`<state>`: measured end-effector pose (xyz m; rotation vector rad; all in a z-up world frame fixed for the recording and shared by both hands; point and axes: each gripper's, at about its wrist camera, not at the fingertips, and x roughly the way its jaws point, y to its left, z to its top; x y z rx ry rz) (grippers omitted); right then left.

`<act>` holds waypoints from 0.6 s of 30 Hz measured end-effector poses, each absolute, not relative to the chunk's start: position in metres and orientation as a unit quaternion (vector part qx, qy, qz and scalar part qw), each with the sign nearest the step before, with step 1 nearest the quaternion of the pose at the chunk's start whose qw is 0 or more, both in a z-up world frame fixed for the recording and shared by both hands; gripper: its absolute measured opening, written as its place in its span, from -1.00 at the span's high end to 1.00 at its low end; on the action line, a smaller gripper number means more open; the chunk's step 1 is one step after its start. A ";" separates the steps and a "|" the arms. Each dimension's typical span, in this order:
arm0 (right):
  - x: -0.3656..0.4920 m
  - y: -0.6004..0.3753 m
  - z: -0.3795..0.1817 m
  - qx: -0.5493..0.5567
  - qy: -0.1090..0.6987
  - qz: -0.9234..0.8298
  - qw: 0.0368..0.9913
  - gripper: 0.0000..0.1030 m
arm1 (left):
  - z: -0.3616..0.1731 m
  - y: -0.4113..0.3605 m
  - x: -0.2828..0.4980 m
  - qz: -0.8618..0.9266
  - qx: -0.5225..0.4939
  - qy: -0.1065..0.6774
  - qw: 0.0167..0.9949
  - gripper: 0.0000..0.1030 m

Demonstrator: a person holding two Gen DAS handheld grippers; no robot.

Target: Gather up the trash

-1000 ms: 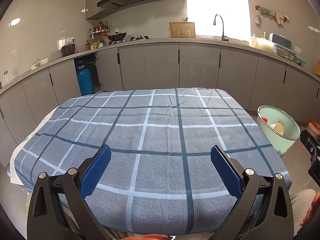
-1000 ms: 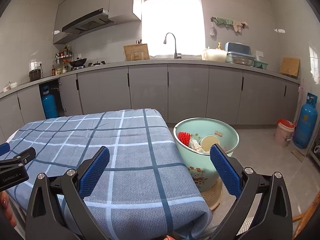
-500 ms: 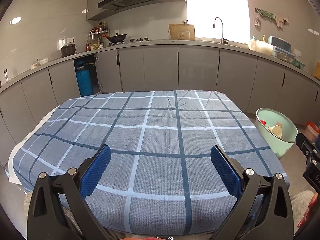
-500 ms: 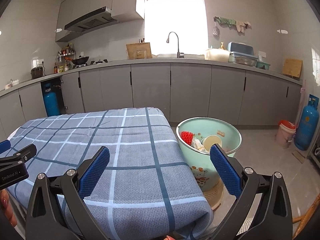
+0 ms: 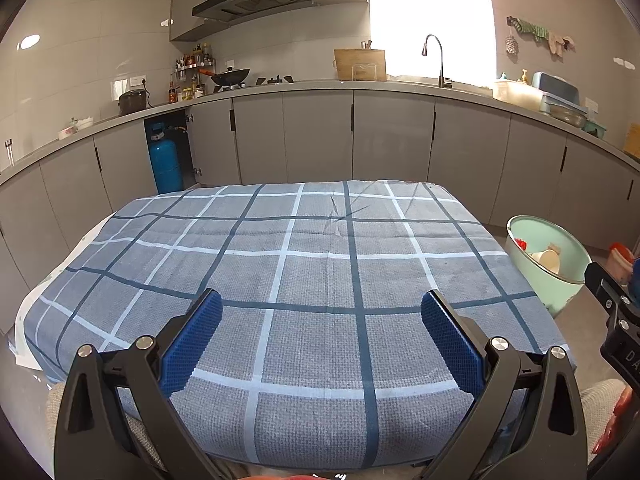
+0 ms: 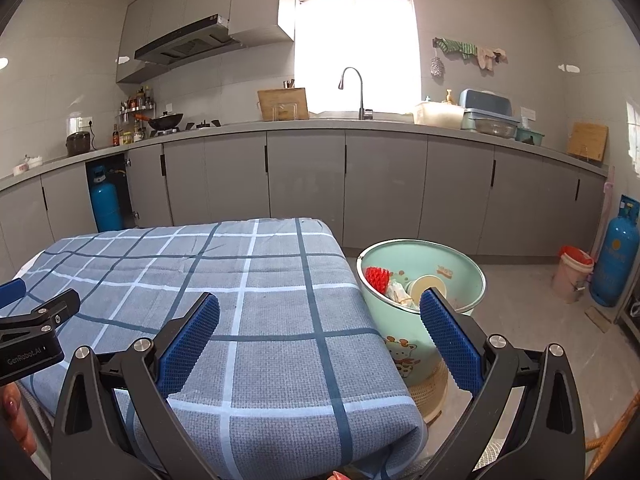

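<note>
A mint-green bin (image 6: pixel 404 350) stands on the floor at the table's right side, also seen as the bin (image 5: pixel 564 292) in the left wrist view. Inside lie a red scrubber-like item (image 6: pixel 377 279), crumpled wrappers (image 6: pixel 396 292) and a paper cup (image 6: pixel 427 285). The table wears a blue-grey checked cloth (image 5: pixel 304 280) with nothing lying on it. My left gripper (image 5: pixel 322 342) hovers open over the table's near edge, its blue pads wide apart. My right gripper (image 6: pixel 320 338) is open too, above the table's near right corner, with the bin just beyond its right finger.
Grey kitchen cabinets (image 6: pixel 384 184) and a counter with a sink tap (image 6: pixel 358 92) run behind the table. A blue gas cylinder (image 6: pixel 614 264) and a pink bucket (image 6: pixel 572 274) stand at the far right. Another cylinder (image 5: pixel 165 160) sits in an open cabinet at left. A wicker base (image 6: pixel 434 390) lies under the bin.
Both grippers have drawn back and risen slightly, so the table and bin sit a little lower and farther in view. Both stay open and empty.
</note>
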<state>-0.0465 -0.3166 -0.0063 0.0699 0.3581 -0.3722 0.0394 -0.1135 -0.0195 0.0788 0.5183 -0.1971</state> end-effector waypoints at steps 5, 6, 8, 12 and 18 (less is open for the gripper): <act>-0.047 -0.318 -0.006 0.036 0.176 -0.183 0.966 -0.92 | -0.019 -0.114 0.040 -0.098 0.038 0.256 0.961 -0.91; -0.047 -0.317 -0.006 0.036 0.177 -0.183 0.966 -0.92 | -0.020 -0.114 0.040 -0.099 0.039 0.257 0.961 -0.91; -0.047 -0.317 -0.006 0.034 0.178 -0.184 0.966 -0.92 | -0.020 -0.114 0.040 -0.099 0.038 0.257 0.961 -0.91; -0.046 -0.316 -0.005 0.033 0.178 -0.184 0.966 -0.92 | -0.021 -0.114 0.041 -0.100 0.036 0.259 0.960 -0.90; -0.045 -0.315 -0.005 0.033 0.180 -0.183 0.966 -0.92 | -0.022 -0.112 0.038 -0.082 0.031 0.248 0.965 -0.90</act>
